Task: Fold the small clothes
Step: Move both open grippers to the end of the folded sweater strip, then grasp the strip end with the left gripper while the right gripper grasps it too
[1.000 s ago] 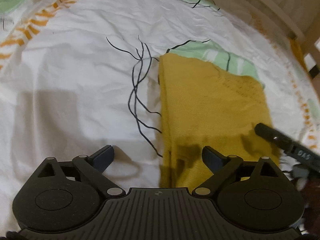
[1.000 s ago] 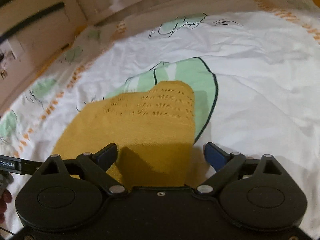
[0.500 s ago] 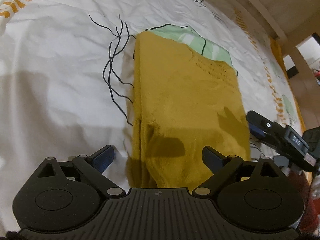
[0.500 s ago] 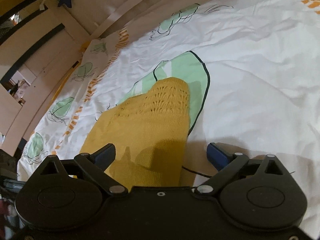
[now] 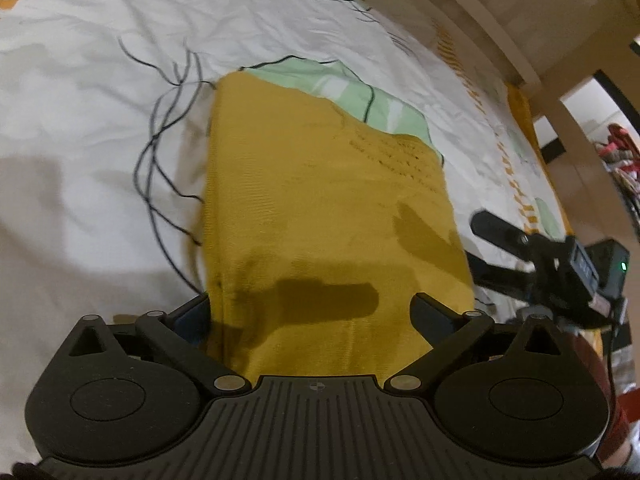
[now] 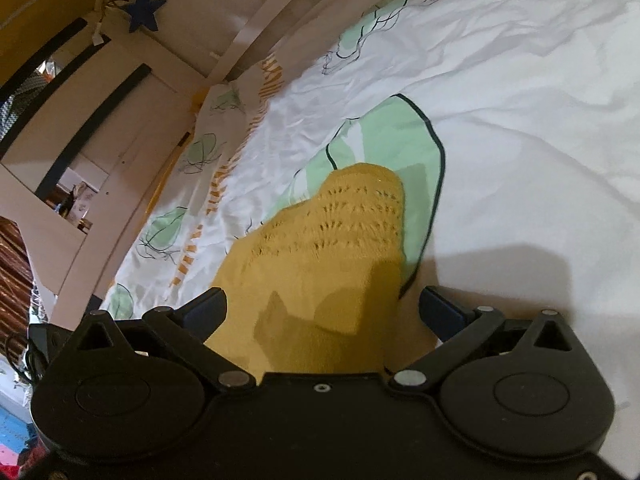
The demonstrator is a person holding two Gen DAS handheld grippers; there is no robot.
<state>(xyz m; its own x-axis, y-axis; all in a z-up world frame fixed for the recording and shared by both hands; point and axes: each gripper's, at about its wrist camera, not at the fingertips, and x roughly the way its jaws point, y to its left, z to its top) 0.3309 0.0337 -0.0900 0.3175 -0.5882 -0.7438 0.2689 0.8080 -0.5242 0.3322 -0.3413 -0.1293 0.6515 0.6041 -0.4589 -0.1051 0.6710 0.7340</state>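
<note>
Mustard knit garment (image 5: 320, 216): lying flat on white printed bedsheet (image 5: 80, 120), already narrowed into a long strip, near end between both tools.
Risk: likely snagging only the top layer at the near edge, so the fold skews; loose openwork could catch a pad.
Left gripper (image 5: 312, 312): jaws opening, nearly full spread, straddling garment, nothing pinched.
Right gripper (image 6: 320, 308): jaws opening wide over garment corner, gripping nothing.

I see the folded garment (image 5: 320, 220) lying flat on the bedsheet (image 5: 100, 160), its far end over a leaf print (image 6: 400, 148). My left gripper (image 5: 312, 312) sits at its near end, my right gripper (image 5: 500, 240) just beside its right edge. A bed rail (image 6: 260, 28) runs behind the sheet.
</note>
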